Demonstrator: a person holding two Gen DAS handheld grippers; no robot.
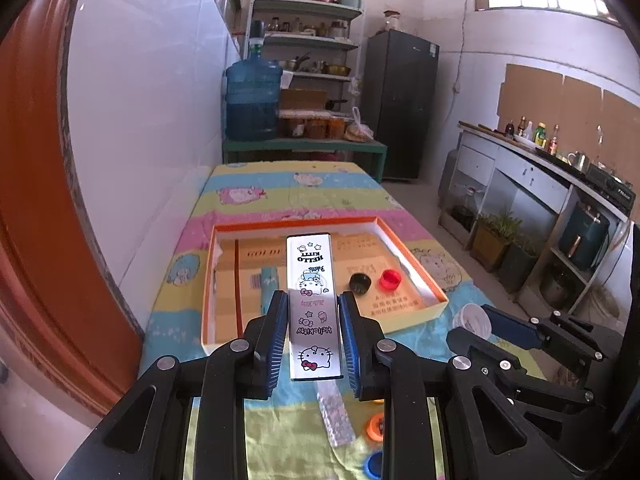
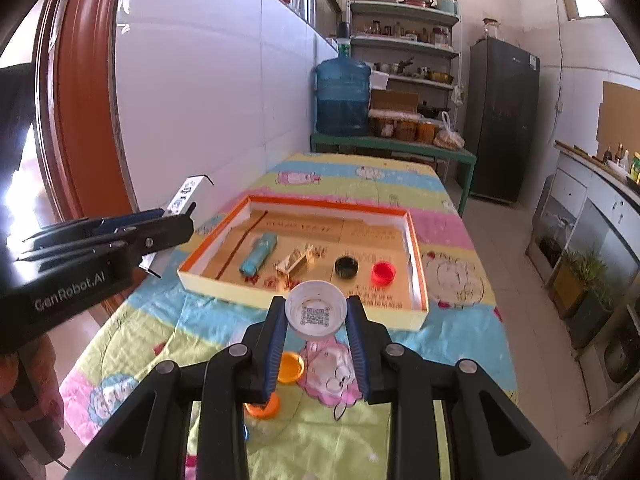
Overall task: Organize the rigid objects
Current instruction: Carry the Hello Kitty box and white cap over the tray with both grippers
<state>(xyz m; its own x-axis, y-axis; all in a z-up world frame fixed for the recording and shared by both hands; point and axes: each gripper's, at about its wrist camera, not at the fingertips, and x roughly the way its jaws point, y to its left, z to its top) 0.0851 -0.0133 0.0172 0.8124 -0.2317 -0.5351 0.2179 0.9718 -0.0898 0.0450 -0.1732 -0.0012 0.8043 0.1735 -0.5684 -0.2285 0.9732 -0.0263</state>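
Both grippers loaded above the tray point(image 2: 416, 264).
Our left gripper point(image 1: 313, 332) clamps a ruler point(image 1: 314, 304); our right gripper point(image 2: 318, 344) pinches a white lid point(image 2: 316, 312), whose QR code only its own view shows.

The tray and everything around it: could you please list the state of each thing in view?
Left gripper: jaws shut on the Hello Kitty case, held above the tray.
Right gripper: jaws shut on the white cap, inner side up.
Tray: open, on the table.
Black cap: in tray.
Red cap: in tray.
Orange caps: on the cloth, outside tray.
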